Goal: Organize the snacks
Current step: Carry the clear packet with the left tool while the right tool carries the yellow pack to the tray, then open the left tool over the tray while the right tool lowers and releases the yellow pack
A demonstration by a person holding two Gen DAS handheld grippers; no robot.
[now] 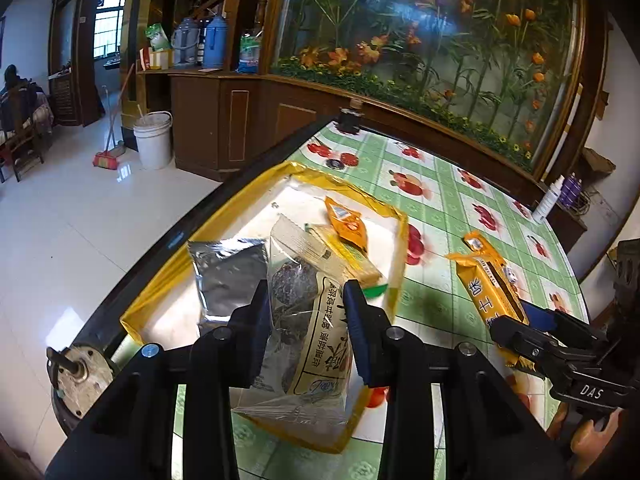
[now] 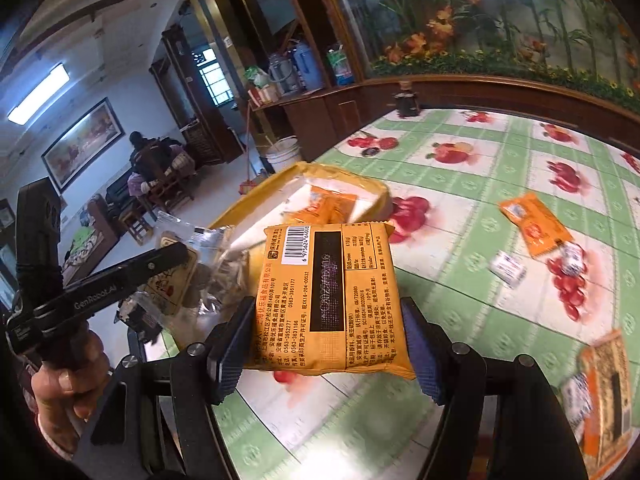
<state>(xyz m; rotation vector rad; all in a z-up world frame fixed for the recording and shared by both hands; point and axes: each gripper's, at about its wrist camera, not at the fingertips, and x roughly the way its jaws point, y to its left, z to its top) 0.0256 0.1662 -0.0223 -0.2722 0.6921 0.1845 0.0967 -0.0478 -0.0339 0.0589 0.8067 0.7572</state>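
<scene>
My left gripper [image 1: 306, 300] is shut on a clear bag of dark dried fruit [image 1: 308, 320] and holds it above the yellow-rimmed tray [image 1: 224, 216]. A silver pouch [image 1: 228, 272] and a small orange packet [image 1: 346, 222] lie in the tray. My right gripper [image 2: 326, 332] is shut on an orange biscuit pack [image 2: 332, 300], held above the table to the right of the tray [image 2: 256, 204]. In the left wrist view the right gripper [image 1: 532, 328] and its orange pack [image 1: 488, 280] show at the right.
The round table has a green fruit-print cloth [image 2: 460, 184]. An orange packet [image 2: 534, 230], small white candies [image 2: 508, 268] and another orange pack [image 2: 604, 396] lie on it at the right. A dark jar [image 2: 406, 100] stands at the far edge. The table edge drops to the floor on the left.
</scene>
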